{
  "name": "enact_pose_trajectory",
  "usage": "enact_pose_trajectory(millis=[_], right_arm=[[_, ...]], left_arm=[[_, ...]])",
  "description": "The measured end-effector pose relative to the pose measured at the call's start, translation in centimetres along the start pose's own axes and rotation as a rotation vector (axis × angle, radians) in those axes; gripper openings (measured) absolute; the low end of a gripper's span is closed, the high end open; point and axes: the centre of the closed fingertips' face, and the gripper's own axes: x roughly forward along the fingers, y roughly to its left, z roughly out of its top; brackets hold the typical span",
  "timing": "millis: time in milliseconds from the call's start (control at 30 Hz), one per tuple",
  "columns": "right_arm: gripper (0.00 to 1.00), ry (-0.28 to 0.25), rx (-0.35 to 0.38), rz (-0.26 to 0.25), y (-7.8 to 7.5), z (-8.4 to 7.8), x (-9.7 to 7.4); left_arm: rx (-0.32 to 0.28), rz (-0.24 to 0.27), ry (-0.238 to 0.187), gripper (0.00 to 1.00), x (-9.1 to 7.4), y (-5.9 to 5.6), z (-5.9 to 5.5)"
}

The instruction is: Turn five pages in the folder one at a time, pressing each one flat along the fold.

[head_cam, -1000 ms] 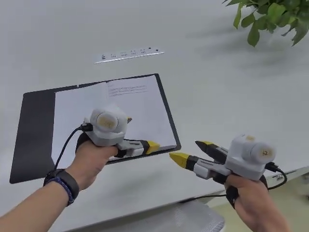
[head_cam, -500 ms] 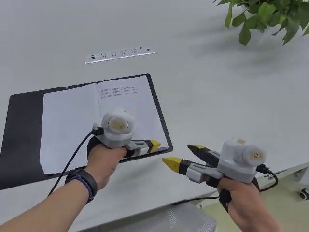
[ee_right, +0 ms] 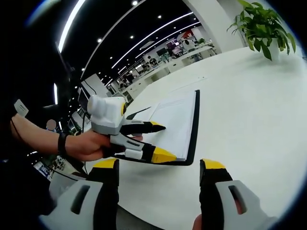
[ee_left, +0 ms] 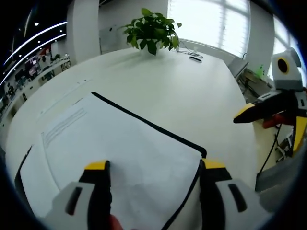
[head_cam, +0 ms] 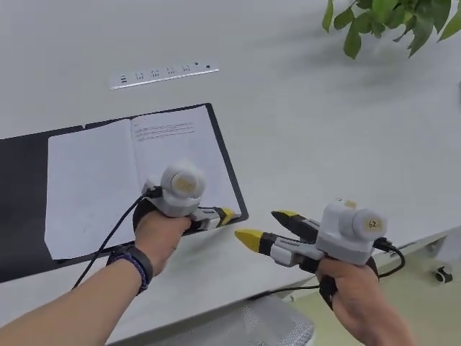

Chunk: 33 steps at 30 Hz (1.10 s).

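A wide white workbench (head_cam: 324, 130) in a bright office. The open folder (head_cam: 21, 202) lies flat at your near left. Your left gripper (ee_left: 154, 166), jaws apart, is over the near right corner of its right-hand page (head_cam: 180, 155). Your right gripper (head_cam: 266, 227), jaws also apart, hovers just right of the folder. Pinch only the top sheet, lift slowly, then press along the fold (head_cam: 133, 173). A plant (head_cam: 389, 21) stands far right.
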Motion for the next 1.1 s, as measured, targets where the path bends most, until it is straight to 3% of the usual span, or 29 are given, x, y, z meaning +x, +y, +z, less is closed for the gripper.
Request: enact_pose_trajectory(millis=[500,700,1000,1100], right_arm=[[0.65,0.002,-0.002,0.012,0.27,0.49,0.85],[0.65,-0.001,0.001,0.016,0.33,0.57,0.94],[0.64,0.003,0.004,0.015,0.39,0.43,0.97],[0.64,0.004,0.005,0.014,0.36,0.40,0.94]], left_arm=[[-0.014,-0.022,-0.008,0.74,-0.17,0.25,0.06],[-0.069,-0.041,-0.021,0.77,-0.27,0.03,0.49],[-0.111,-0.023,-0.046,0.78,-0.01,-0.02,0.85],[-0.084,-0.003,-0.036,0.73,-0.01,0.29,0.65]])
